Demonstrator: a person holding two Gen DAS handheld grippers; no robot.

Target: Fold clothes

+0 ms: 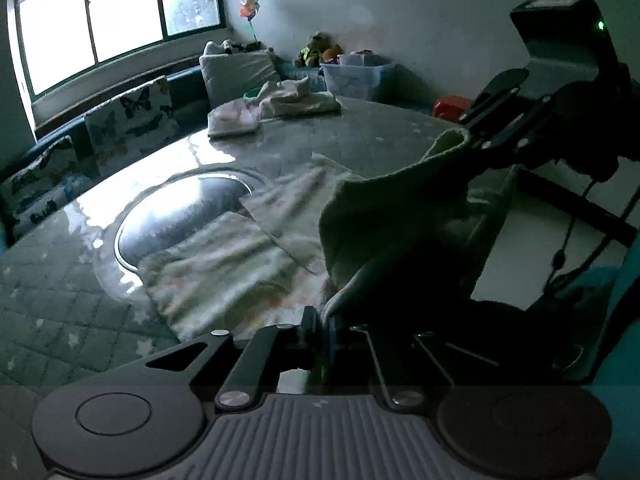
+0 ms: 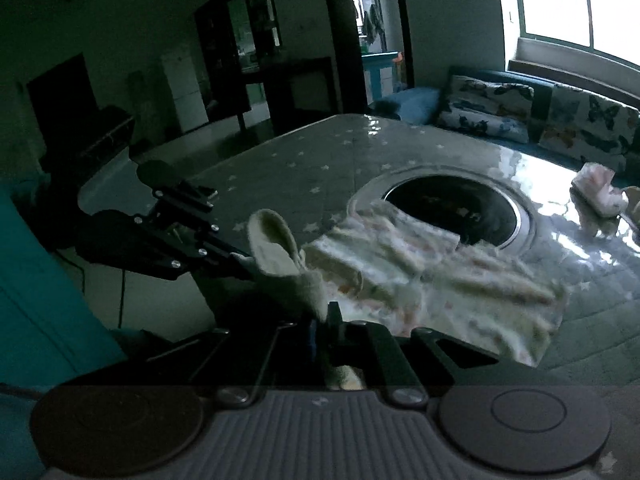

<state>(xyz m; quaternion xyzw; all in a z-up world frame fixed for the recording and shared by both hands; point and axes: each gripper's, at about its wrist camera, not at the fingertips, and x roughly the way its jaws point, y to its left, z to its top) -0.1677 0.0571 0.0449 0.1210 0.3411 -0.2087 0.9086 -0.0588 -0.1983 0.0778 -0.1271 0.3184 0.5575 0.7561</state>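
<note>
From my left wrist camera, I see the left gripper (image 1: 322, 334) with its fingers pressed together on an edge of the pale garment (image 1: 256, 248). From that pinch the cloth rises in a dark fold toward the right gripper (image 1: 470, 136), which holds the other raised edge at the upper right. The rest of the garment lies spread on the surface (image 1: 360, 140), its far corner overlapping the round inset plate (image 1: 180, 212) set into the top. Beyond the plate, near the far edge of the surface, sits a stack of folded clothes (image 1: 276, 108). Past that stack I make out a cushion (image 1: 240, 72) and a plastic storage bin (image 1: 356, 76) against the wall, and butterfly-print pillows (image 1: 132, 116) under the window (image 1: 116, 12).

From my right wrist camera, the right gripper (image 2: 324, 328) has its fingers closed narrowly on a corner of the garment (image 2: 440, 272), with a scrap of cloth showing below them. The left gripper (image 2: 244, 258) comes in from the left of the round plate (image 2: 460, 208) and clamps a curled cuff-like edge held up off the surface (image 2: 288, 168). The body of the garment drapes from both grips onto the surface, touching the near rim of the plate. A small folded piece (image 2: 598, 192) lies to the right of the plate.
</note>
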